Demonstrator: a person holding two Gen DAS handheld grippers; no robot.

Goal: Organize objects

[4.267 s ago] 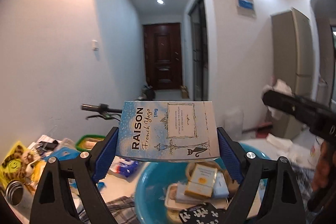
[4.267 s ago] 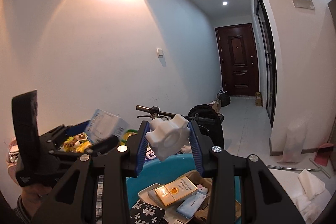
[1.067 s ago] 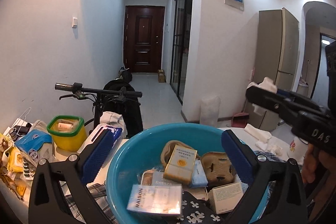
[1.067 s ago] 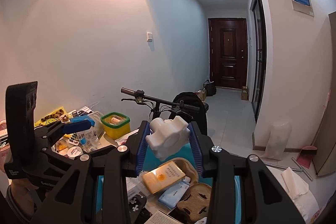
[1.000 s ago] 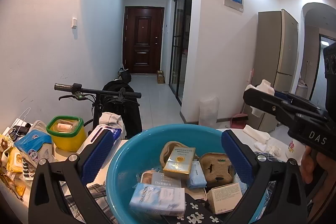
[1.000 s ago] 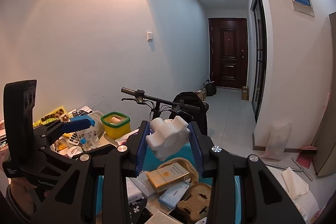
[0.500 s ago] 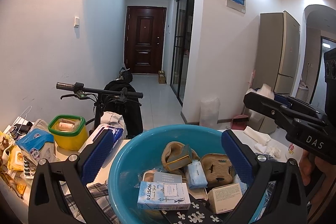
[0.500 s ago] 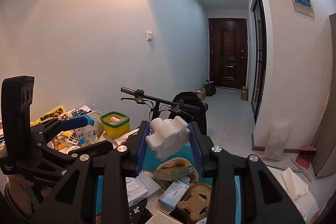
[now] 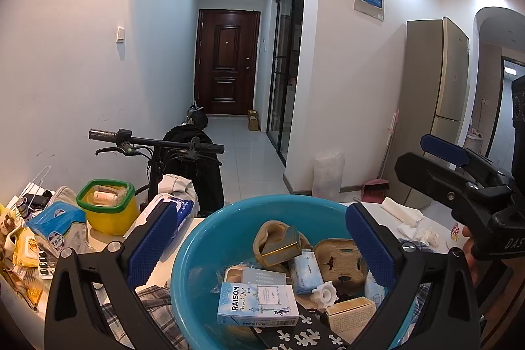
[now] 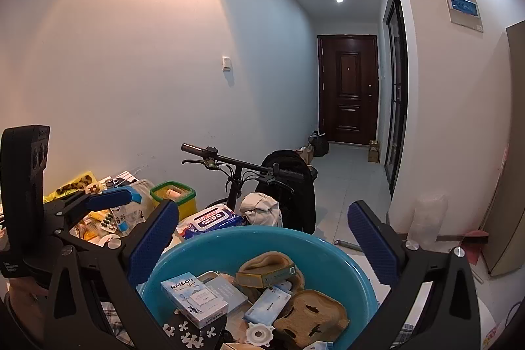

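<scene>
A blue plastic basin (image 9: pixel 213 238) (image 10: pixel 328 248) stands on the table and holds several small items. Among them are a light-blue RAISON box (image 9: pixel 257 304) (image 10: pixel 193 297) and a white star-shaped knob (image 9: pixel 324 293) (image 10: pixel 259 333). My left gripper (image 9: pixel 259 238) hovers open and empty above the basin's near side. My right gripper (image 10: pixel 262 238) is open and empty over the basin; in the left wrist view it shows at the right (image 9: pixel 459 173). The left gripper shows at the left in the right wrist view (image 10: pixel 98 202).
A yellow tub with a green rim (image 9: pixel 106 205) (image 10: pixel 174 195), wet-wipe packs (image 9: pixel 174 209) (image 10: pixel 210 218) and loose packets (image 9: pixel 49 228) crowd the table's left. A bicycle handlebar (image 9: pixel 154 141) stands behind the table. White tissues (image 9: pixel 407 218) lie at the right.
My right gripper opened and let go of the white knob, which now lies in the basin. Earlier my left gripper dropped the RAISON box into the basin, where it settled flat.
</scene>
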